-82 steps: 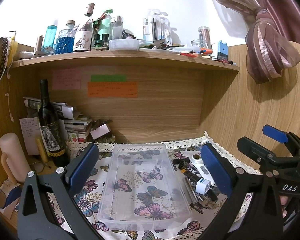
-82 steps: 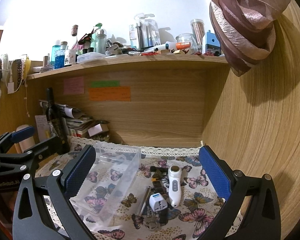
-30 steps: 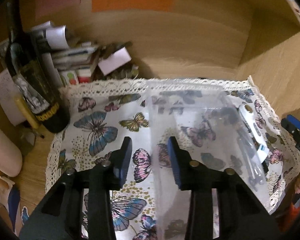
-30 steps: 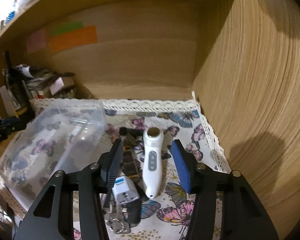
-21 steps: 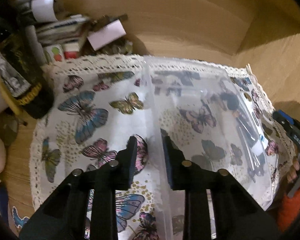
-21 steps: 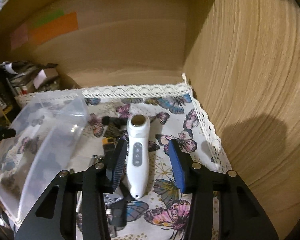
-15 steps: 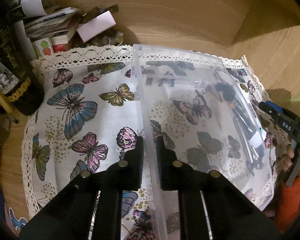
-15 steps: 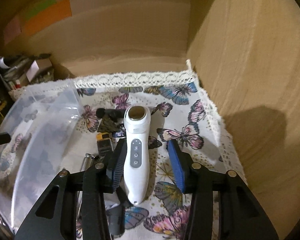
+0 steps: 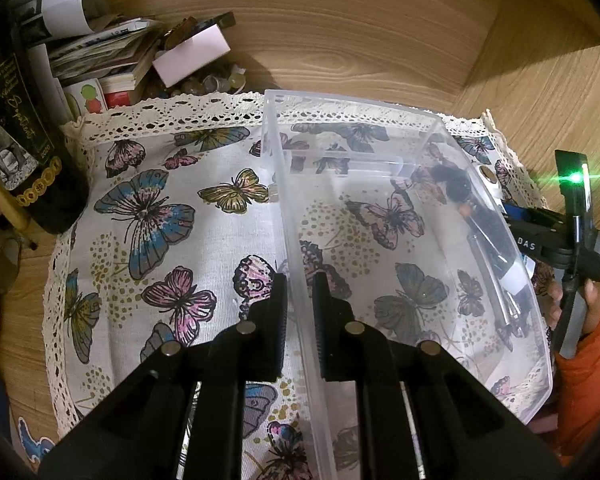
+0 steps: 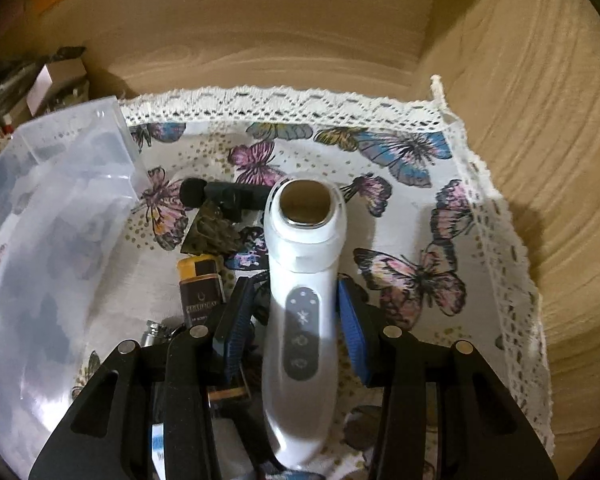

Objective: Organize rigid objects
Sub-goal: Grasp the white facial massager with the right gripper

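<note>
A clear plastic bin (image 9: 380,128) stands on the butterfly cloth (image 9: 160,220). My left gripper (image 9: 300,280) is shut on the bin's left wall, one finger inside and one outside. In the right wrist view the bin (image 10: 60,208) is at the left. A white handheld device (image 10: 300,248) lies lengthwise on the cloth between the blue pads (image 10: 350,320) of my right gripper (image 10: 296,284). The jaws straddle its body; a small gap shows at the left pad. The right gripper's body (image 9: 560,240) shows past the bin, held by a hand in an orange sleeve.
A black-and-yellow battery (image 10: 200,280), a black cylinder (image 10: 220,196) and other small items lie between the device and the bin. A dark wine bottle (image 9: 20,140) and stacked papers (image 9: 100,52) crowd the back left. Wooden walls close the back and right.
My left gripper sank and closed on the bin's left wall. My right gripper narrowed a little and came down over the white device, which now sits between its fingers.
</note>
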`<state>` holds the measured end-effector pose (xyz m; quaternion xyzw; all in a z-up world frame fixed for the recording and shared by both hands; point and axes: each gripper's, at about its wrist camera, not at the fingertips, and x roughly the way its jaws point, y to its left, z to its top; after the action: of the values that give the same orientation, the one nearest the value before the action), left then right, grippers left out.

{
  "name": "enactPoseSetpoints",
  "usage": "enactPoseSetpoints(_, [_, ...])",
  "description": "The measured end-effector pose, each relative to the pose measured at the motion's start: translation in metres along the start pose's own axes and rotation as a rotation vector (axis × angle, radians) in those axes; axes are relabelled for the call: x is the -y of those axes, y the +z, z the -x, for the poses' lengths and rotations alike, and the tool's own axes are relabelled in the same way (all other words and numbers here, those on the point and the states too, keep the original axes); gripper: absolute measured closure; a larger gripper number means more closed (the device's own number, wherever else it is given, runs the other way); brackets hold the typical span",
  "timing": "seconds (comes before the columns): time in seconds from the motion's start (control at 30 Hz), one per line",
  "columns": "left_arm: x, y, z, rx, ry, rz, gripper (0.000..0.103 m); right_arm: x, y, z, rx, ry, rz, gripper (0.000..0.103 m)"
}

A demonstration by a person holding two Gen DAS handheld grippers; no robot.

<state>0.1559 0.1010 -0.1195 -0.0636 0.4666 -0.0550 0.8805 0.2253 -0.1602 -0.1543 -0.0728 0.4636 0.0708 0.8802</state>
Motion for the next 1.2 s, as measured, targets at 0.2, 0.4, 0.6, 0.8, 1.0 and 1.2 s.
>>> enactPoseSetpoints(0.2, [0.0,0.0,0.0,0.0,0.001,0.0,0.09,0.0,-0.004,-0.003,0.014,-0.013,0.001,0.073])
enactPoseSetpoints(0.4, [0.001,0.0,0.0,0.002,0.015,-0.007,0.091,-0.002,-0.011,0.022,0.06,-0.024,0.001,0.074])
enactPoseSetpoints(0.6, [0.004,0.0,0.004,0.021,0.028,-0.016,0.091,-0.007,-0.013,0.063,0.152,-0.035,0.017,0.074])
enactPoseSetpoints(0.8, [0.007,-0.002,0.006,0.034,0.039,-0.028,0.091,-0.025,-0.011,0.107,0.245,-0.022,0.052,0.073])
enactPoseSetpoints(1.0, [0.008,-0.005,0.009,0.048,0.037,-0.033,0.091,-0.048,-0.001,0.127,0.312,0.026,0.096,0.073])
enactPoseSetpoints(1.2, [0.006,-0.008,0.011,0.057,0.027,-0.026,0.091,-0.083,-0.001,0.14,0.349,0.082,0.155,0.073])
